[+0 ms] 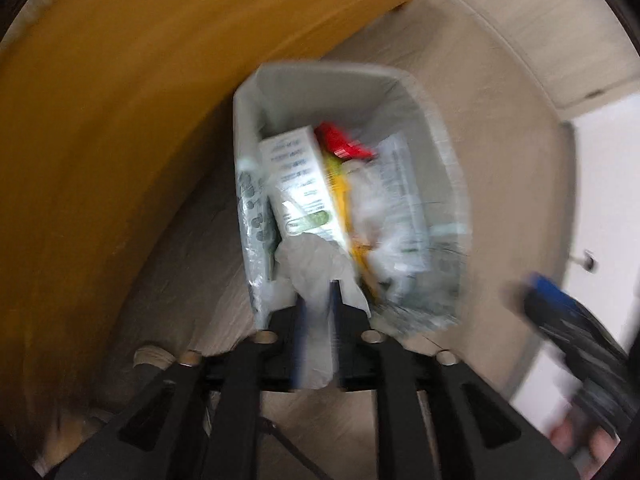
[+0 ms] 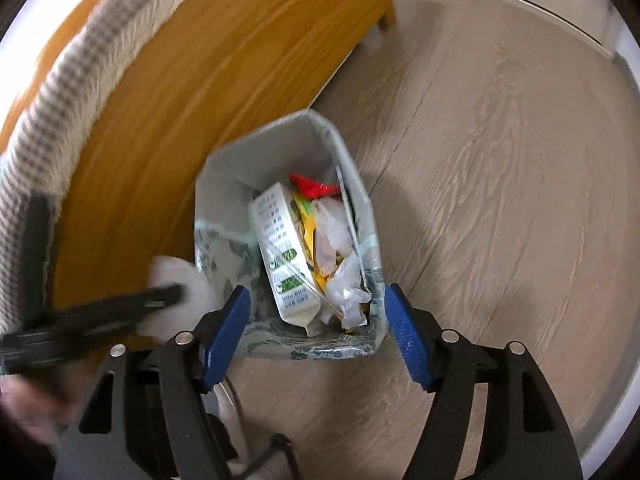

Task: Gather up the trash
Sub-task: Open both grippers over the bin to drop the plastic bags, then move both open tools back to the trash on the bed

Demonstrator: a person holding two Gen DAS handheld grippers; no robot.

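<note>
Floor: pale wood-grain boards, with an orange wooden furniture panel beside the bin.
Bin: patterned trash bin holding a white carton, red wrapper and clear plastic.
Left gripper: narrow, crumpled white tissue between its fingers, at the bin's rim.
Right gripper: wide apart, nothing held, above the bin's near edge.

A pale wood-grain floor filled most of my view. An orange-brown wooden bed frame curved along its left side, one short leg resting on the floor. A checked grey-and-white blanket lay over the frame's upper edge. A white door stood at far right.
</note>
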